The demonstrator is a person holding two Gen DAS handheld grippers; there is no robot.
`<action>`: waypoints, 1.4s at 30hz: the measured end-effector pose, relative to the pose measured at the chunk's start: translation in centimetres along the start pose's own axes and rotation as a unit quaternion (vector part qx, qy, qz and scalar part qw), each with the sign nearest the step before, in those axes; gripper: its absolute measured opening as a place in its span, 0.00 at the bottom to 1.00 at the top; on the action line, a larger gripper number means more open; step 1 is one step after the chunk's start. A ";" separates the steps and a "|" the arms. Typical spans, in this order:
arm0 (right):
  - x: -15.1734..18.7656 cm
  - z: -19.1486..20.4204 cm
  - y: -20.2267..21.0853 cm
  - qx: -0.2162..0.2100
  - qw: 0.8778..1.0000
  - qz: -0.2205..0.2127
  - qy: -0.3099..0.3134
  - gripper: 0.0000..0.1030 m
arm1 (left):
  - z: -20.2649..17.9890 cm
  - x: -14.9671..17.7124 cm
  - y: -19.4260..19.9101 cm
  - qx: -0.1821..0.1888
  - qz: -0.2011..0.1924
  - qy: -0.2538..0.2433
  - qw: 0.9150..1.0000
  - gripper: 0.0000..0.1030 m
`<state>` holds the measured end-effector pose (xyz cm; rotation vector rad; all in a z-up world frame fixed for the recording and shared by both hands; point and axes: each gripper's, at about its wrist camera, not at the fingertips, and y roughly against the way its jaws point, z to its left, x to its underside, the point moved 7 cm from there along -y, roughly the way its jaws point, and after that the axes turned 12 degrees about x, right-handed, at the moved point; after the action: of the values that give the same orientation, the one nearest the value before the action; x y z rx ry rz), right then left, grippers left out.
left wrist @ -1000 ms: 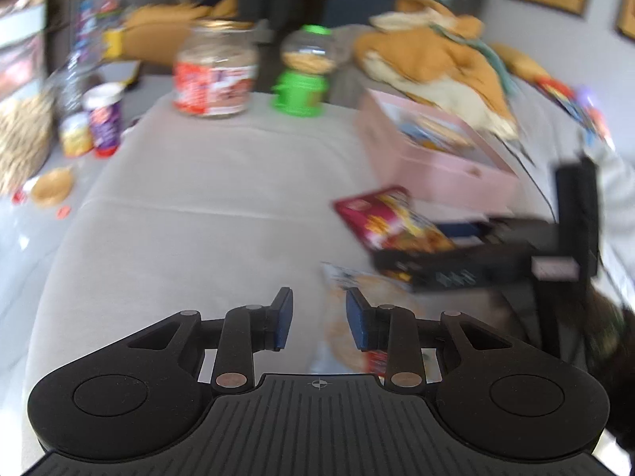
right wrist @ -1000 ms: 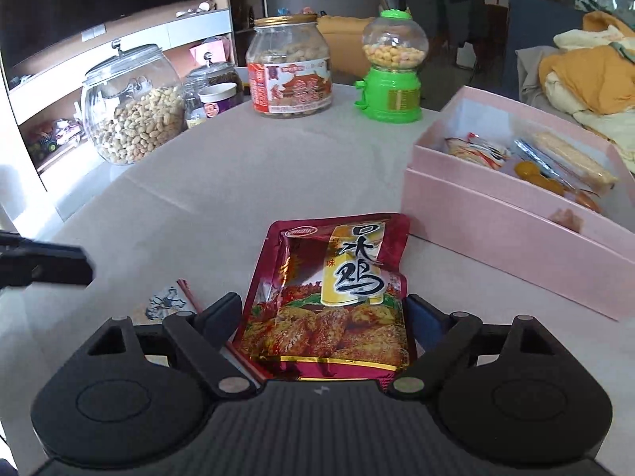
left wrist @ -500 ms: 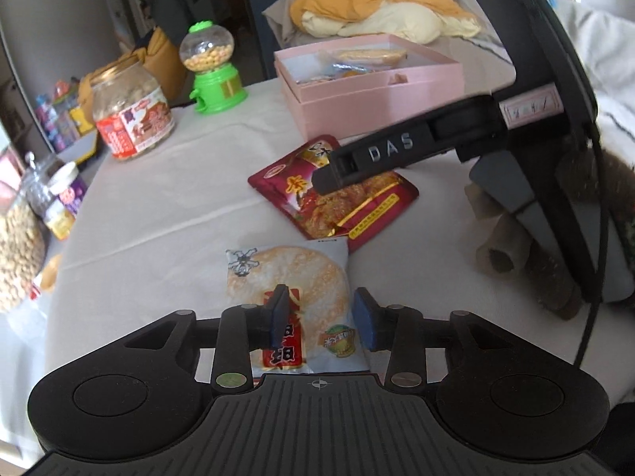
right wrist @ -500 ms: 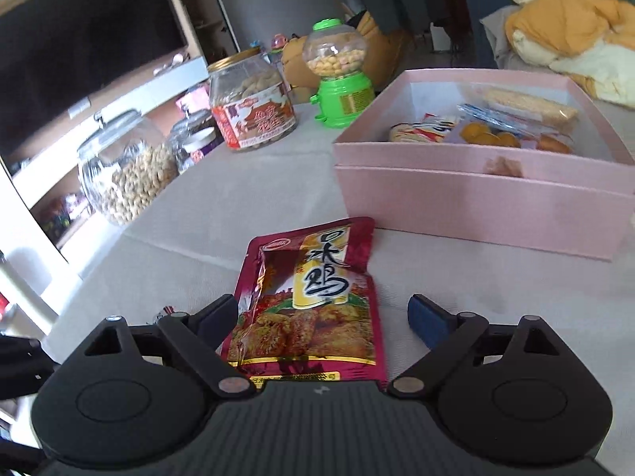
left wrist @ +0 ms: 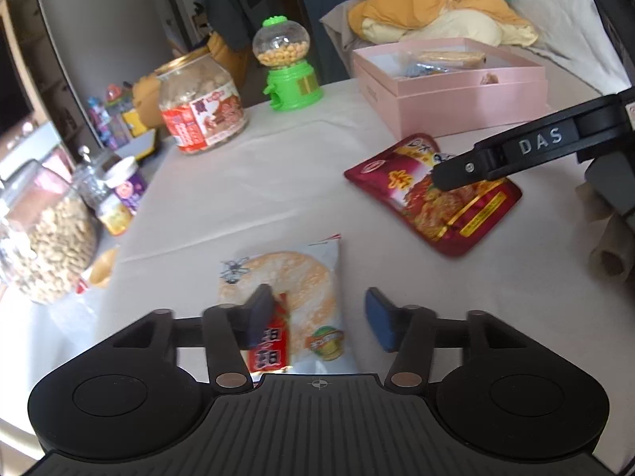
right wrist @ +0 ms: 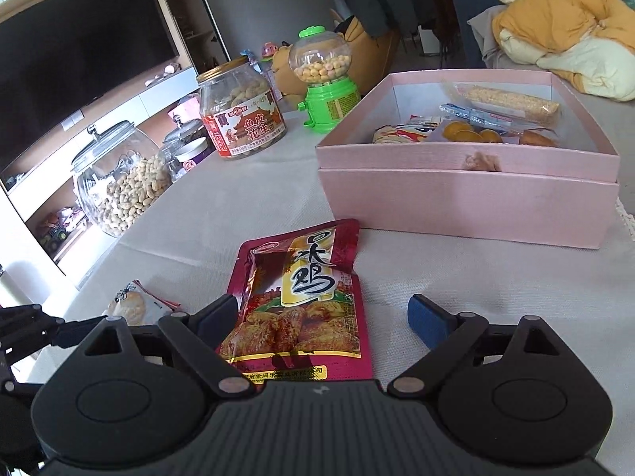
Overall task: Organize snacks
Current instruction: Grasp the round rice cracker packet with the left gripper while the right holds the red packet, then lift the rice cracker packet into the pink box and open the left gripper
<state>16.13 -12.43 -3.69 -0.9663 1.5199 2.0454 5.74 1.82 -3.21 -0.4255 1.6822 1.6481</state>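
Note:
A round rice cracker in a clear packet (left wrist: 293, 289) lies flat on the white tablecloth. My left gripper (left wrist: 317, 313) hovers over its near end with the jaws opening, the packet between them and no pad pressing it. A red snack pouch (right wrist: 301, 305) lies in front of the pink box (right wrist: 468, 202), which holds several wrapped snacks. Around the pouch's near end my right gripper (right wrist: 321, 309) stands open, both pads clear of it. The left wrist view shows the pouch (left wrist: 432, 194) under a right finger (left wrist: 516, 150), with the box (left wrist: 452, 91) behind.
At the table's far side stand a labelled peanut jar (right wrist: 242, 115) and a green gumball machine (right wrist: 327, 79). A big glass jar of nuts (right wrist: 119, 182) and small cups (left wrist: 127, 186) crowd the left edge. Yellow bedding (left wrist: 432, 4) lies behind the box.
My left gripper swung over the rice cracker packet, dropped toward it, and its jaws spread from nearly shut to wide. The right gripper rolled and shifted slightly over the red pouch, staying open.

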 end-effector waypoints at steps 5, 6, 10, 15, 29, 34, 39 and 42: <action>0.0 0.1 0.0 0.001 1.000 -0.001 0.000 0.90 | -0.3 -0.4 -0.3 0.032 -0.005 0.020 0.999 0.81; 0.0 0.1 0.0 0.001 1.000 -0.001 0.000 0.90 | 0.1 -0.6 0.1 0.033 -0.013 0.030 0.999 0.79; 0.0 0.0 0.0 0.002 1.000 -0.001 0.002 0.90 | 2.5 -0.5 0.8 -0.006 -0.026 0.051 0.998 0.75; 0.1 0.2 0.0 0.005 1.000 -0.001 0.005 0.90 | 4.2 0.5 -0.5 -0.004 -0.004 0.085 0.996 0.80; 0.0 1.7 -0.9 0.025 0.998 0.031 0.052 1.00 | 5.2 0.5 -1.0 0.056 -0.038 0.169 0.983 0.79; -1.3 3.4 -3.0 0.069 0.994 0.053 0.058 1.00 | 4.4 0.8 -1.1 0.032 -0.048 0.142 0.988 0.79; -1.7 6.4 -5.1 0.111 0.985 0.039 0.128 1.00 | 4.5 1.0 -0.9 0.039 -0.060 0.146 0.987 0.79; -1.7 7.1 -4.8 0.088 0.984 0.045 0.148 0.99 | 4.6 1.1 -0.8 0.043 -0.066 0.148 0.986 0.79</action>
<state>18.53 -4.07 -4.46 -1.1915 1.8918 1.8487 6.76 6.43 -4.13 -0.7520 1.8876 1.4653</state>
